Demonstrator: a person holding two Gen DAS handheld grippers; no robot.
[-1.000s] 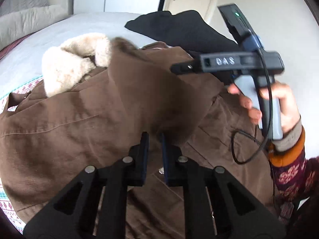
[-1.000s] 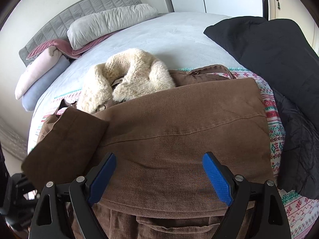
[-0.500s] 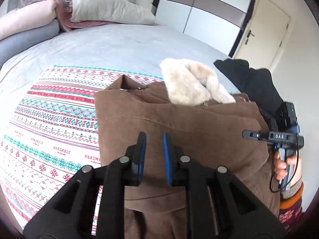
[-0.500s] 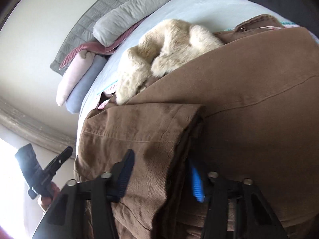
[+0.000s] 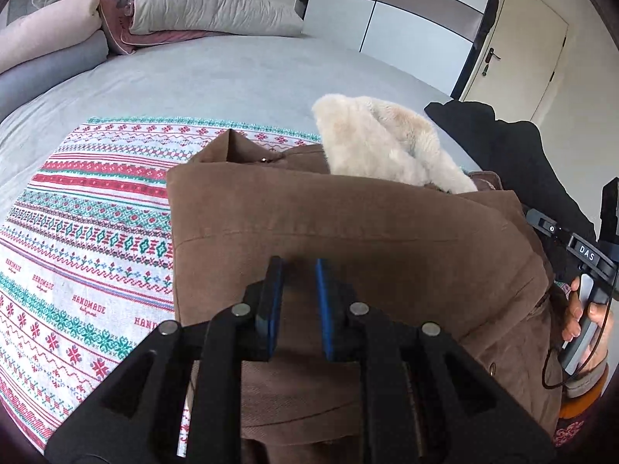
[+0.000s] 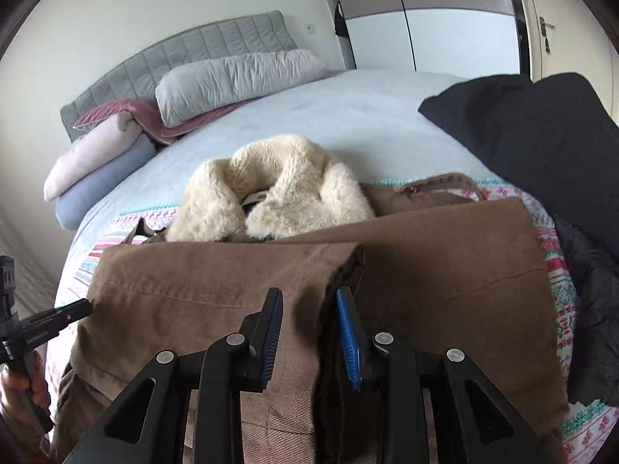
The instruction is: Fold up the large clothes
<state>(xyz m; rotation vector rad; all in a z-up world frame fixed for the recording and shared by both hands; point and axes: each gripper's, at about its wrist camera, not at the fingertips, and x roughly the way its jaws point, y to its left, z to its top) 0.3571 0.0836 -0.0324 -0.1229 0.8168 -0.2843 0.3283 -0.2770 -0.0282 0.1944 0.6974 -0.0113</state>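
A brown coat (image 5: 348,224) with a cream fur collar (image 5: 387,147) lies on a patterned cloth (image 5: 89,232) on the bed, both sleeves folded across its front. My left gripper (image 5: 298,301) hovers over the coat's left part, jaws slightly apart and holding nothing. My right gripper (image 6: 309,332) is partly open around the cuff end of the folded left sleeve (image 6: 309,270); the coat (image 6: 445,263) and collar (image 6: 271,189) lie beyond it. The right gripper also shows at the right edge of the left wrist view (image 5: 534,218).
A black garment (image 6: 541,147) lies on the bed right of the coat. Pillows and rolled blankets (image 6: 232,77) sit at the grey headboard. Wardrobe doors and a room door (image 5: 514,38) stand behind the bed.
The left gripper let go of the sleeve after laying it across the coat and pulled back left. The right gripper closed in around the sleeve's cuff end.
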